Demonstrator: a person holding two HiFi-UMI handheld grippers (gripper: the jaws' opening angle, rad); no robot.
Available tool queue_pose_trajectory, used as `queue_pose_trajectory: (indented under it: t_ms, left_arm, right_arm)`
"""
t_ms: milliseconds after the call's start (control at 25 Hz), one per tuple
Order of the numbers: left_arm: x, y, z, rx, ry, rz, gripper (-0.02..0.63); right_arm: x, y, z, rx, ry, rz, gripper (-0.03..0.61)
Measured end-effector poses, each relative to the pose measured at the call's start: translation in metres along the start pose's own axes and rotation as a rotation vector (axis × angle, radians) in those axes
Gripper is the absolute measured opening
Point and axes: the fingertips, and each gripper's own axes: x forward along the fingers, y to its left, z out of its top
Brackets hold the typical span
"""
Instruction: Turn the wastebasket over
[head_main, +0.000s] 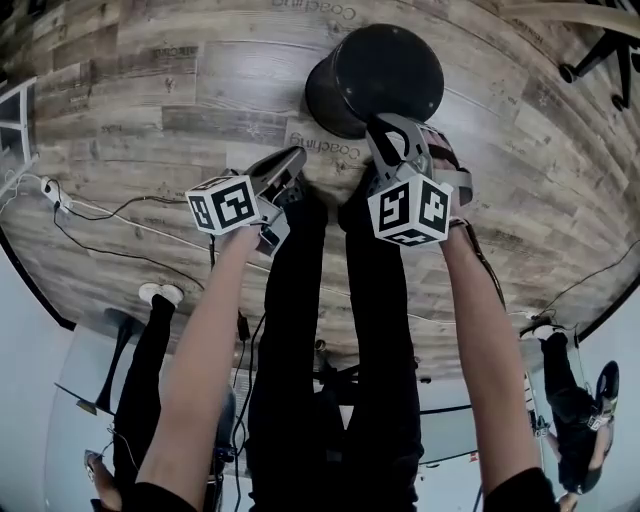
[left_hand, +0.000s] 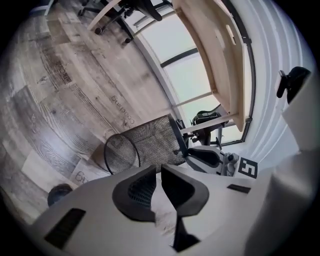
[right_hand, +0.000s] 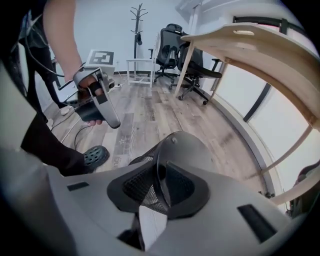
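Mid-flip, I judge: my right gripper (head_main: 392, 128) pinches the base rim of the black mesh wastebasket (head_main: 385, 75), tipped sideways at far centre, while my left gripper (head_main: 288, 165) hangs empty at near left, fingers almost together; next I should roll it mouth-down.

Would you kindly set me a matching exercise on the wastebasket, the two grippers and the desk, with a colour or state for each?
Things:
1. wastebasket
2. left gripper
3. right gripper
4. desk

Colour or state:
A. jaws slightly apart, nothing between them
B. pale wood
C. black mesh
D. jaws clamped on a rim

Pairs: 1-C, 2-A, 3-D, 4-B
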Motion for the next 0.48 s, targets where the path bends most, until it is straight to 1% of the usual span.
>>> queue_pose_trajectory:
  t_ms: [160, 280, 400, 480]
  left_arm:
    - [-0.009, 0.004, -0.001, 0.002, -0.021, 0.011, 0.046]
    - [-0.012, 0.0, -0.005, 0.007, -0.021, 0.006, 0.044]
    - [-0.013, -0.001, -0.007, 0.035, -0.007, 0.006, 0.043]
    - [-0.013, 0.0, -0.007, 0.059, 0.003, 0.013, 0.041]
  right_arm:
    - [0.004, 0.017, 0.0, -0.108, 0.032, -0.022, 0.094]
    - [0.008, 0.032, -0.011, -0.182, 0.069, -0.047, 0.094]
    - [0.015, 0.038, -0.027, -0.183, 0.104, -0.076, 0.091]
    - [0.022, 0.044, -0.039, -0.194, 0.121, -0.071, 0.069]
